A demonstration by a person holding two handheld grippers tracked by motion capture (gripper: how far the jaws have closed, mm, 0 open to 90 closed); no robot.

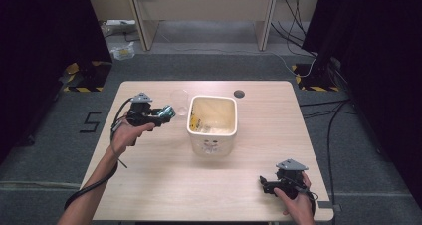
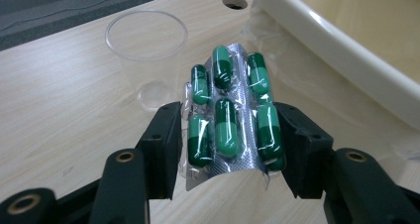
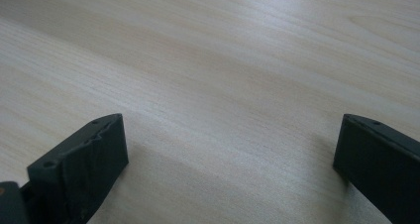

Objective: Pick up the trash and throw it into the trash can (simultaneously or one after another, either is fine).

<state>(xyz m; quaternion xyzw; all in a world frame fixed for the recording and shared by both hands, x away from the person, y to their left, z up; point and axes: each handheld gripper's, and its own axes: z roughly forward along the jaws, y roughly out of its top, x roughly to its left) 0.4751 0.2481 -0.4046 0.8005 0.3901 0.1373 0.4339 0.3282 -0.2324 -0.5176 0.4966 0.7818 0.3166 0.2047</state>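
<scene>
Left tongs (image 2: pixel 228 130) held above the left half of the surface (image 1: pixel 164 185), pointing right toward the bin. Jaws closed onto a blister pack (image 2: pixel 230 117) of green capsules, one jaw against each long edge; the foil bows slightly between them. The left gripper view shows two rows of three capsules, dark green at one end, lighter green at the other. In the high view the pack (image 1: pixel 166 112) sits at the jaw tips, lifted off the wood, just left of the bin's near-left corner.

Clear plastic cup (image 2: pixel 146 50) stands upright on the surface just beyond the pack, nothing visible inside; in the high view the cup (image 1: pixel 179 101) sits between the left tongs (image 1: pixel 167 112) and the bin, close to the bin's left wall.

Cream square bin (image 1: pixel 212 124) near the middle of the surface, open top, a printed mark on its near face. Something small and yellowish lies against its inner left wall; too small to tell what. Its rim (image 2: pixel 341 50) crosses the upper right of the left gripper view, with thin clear film lying beside it.

Round dark hole (image 1: pixel 239 93) in the surface behind the bin.

Right tongs (image 1: pixel 263 184) low over the near-right corner, well apart from everything else. Jaws spread wide, gripping nothing; bare wood grain between them in the right gripper view (image 3: pixel 230 149).
</scene>
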